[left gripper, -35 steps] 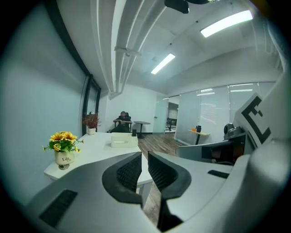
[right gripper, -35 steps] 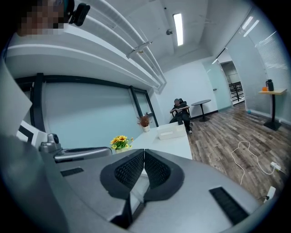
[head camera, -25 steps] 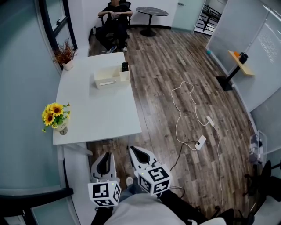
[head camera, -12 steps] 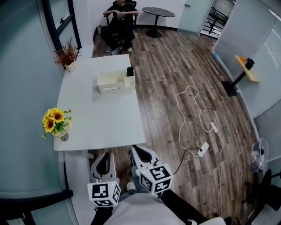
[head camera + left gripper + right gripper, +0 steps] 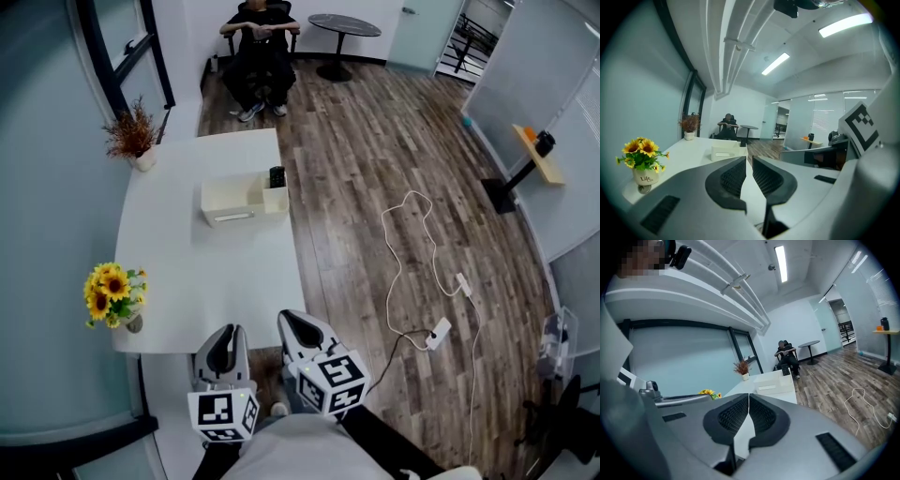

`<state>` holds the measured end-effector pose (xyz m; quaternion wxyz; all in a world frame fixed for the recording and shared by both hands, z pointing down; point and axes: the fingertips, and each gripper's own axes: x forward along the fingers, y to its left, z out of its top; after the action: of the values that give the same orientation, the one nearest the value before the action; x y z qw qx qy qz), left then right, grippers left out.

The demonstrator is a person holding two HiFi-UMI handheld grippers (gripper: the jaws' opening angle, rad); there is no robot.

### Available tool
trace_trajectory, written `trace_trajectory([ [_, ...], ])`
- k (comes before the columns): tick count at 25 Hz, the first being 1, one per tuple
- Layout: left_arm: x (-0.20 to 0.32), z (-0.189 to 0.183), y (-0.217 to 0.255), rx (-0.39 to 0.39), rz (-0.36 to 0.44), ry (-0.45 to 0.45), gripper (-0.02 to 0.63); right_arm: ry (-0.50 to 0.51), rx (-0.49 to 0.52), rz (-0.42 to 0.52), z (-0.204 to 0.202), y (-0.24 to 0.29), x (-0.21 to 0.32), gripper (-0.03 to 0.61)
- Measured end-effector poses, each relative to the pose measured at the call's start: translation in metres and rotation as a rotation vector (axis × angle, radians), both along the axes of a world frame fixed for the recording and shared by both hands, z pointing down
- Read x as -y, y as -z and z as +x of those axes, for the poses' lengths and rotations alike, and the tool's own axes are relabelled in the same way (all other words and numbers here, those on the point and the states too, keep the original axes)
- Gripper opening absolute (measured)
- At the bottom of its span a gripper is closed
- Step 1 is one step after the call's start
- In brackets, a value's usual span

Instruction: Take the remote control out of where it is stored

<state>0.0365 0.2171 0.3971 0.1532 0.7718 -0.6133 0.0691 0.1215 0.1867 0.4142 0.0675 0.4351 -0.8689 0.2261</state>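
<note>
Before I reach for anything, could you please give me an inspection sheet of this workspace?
Surface: white rectangular table, carrying one box and two plants.
Job's things: black remote control upright in the end compartment of the cream storage box, near the table's right edge.
Clutter: yellow sunflowers in a small pot at the left edge; dried reddish plant in a white pot at the far left corner.
Grippers: left gripper, fingers nearly together, empty; right gripper, fingers shut, empty; both at the near edge, far from the box.
Cables: white cord with a power strip loose on the wooden floor.
Surroundings: seated person, round dark table.
</note>
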Motion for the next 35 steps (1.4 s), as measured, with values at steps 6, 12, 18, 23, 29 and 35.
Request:
trace_trajectory([
  [6,0.04,-0.001,0.0,0.001,-0.011,0.039,0.048,0.033,0.003,-0.006,-0.001,0.002,0.044,0.006],
  [12,0.074,-0.002,0.004,0.006,-0.005,0.09,0.048,0.074,0.016,0.004,-0.001,0.007,0.086,0.006],
  [18,0.098,0.001,0.002,0.017,0.002,0.115,0.048,0.121,0.025,0.015,-0.007,0.008,0.112,0.006],
  [23,0.109,0.003,0.004,0.024,0.005,0.124,0.048,0.124,0.038,0.019,-0.005,0.008,0.125,0.006],
  [29,0.118,0.002,0.003,0.024,0.0,0.125,0.048,0.129,0.045,0.017,-0.008,0.007,0.135,0.006],
  [35,0.137,-0.005,0.007,0.018,-0.004,0.099,0.048,0.122,0.054,0.018,-0.015,0.01,0.149,0.008],
])
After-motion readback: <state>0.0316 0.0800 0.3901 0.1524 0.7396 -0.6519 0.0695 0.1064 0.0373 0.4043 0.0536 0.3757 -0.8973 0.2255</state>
